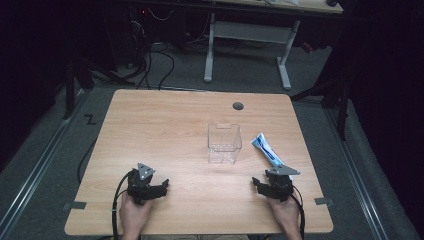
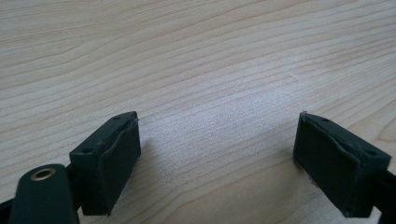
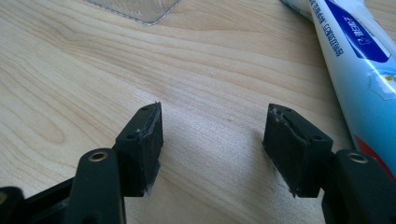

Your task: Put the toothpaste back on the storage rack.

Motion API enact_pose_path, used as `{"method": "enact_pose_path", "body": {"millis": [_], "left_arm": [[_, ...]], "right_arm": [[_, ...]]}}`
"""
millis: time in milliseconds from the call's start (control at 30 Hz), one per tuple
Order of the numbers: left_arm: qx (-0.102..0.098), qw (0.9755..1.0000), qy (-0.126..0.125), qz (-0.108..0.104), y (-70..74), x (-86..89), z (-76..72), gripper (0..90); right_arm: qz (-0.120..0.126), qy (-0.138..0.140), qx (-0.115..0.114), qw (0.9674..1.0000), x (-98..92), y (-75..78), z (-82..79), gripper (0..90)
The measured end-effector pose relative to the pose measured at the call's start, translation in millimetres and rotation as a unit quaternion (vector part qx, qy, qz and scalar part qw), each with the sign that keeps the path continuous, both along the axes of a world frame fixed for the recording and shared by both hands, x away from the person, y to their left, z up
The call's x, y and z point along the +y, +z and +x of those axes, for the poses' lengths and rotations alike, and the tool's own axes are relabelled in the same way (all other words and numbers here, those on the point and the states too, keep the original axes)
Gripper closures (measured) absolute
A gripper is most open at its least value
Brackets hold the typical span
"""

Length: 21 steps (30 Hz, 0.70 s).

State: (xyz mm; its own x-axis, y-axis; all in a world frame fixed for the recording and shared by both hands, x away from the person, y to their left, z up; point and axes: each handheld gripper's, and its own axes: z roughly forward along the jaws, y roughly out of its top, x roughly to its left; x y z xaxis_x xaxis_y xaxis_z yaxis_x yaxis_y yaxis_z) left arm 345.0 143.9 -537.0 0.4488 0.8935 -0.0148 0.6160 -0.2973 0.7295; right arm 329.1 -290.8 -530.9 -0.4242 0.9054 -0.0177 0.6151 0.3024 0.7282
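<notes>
From the high view, the clear box (image 1: pixel 224 143) stands upright near the middle of the table (image 1: pixel 165 120), open at the top. The tube (image 1: pixel 266 150) lies flat to the right of the box, apart from it, slanting toward the near right. The right gripper (image 1: pixel 259 183) rests on the table nearer the person than the box and to its right, just at the tube's near end. The left gripper (image 1: pixel 163 185) sits nearer than the box and well to its left.

In the left gripper view, the jaws stand wide over bare wood with nothing between them. This gripper is well apart from the box, so if the box needs steadying it may come too late.

In the right gripper view, the right gripper (image 3: pixel 214 135) has its jaws wide and empty. A corner of the box (image 3: pixel 140 10) shows at the top, and the tube (image 3: pixel 362 70) runs down the right edge, outside the right jaw rather than between the two. Closing from here would likely catch only air, or the jaw could nudge the tube sideways and roll it away from the box. The tube looks soft and glossy; a pinch near one end may let it droop or slip, and a swinging end could knock the light box over.
</notes>
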Motion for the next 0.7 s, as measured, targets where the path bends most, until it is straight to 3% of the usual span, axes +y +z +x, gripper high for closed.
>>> {"method": "enact_pose_path", "body": {"millis": [700], "left_arm": [[0.000, 1.0000, 0.000, 0.000, 0.1, 0.1, 0.0, 15.0]], "right_arm": [[0.000, -0.003, 0.002, 1.0000, 0.7, -0.1, 0.2, 34.7]]}}
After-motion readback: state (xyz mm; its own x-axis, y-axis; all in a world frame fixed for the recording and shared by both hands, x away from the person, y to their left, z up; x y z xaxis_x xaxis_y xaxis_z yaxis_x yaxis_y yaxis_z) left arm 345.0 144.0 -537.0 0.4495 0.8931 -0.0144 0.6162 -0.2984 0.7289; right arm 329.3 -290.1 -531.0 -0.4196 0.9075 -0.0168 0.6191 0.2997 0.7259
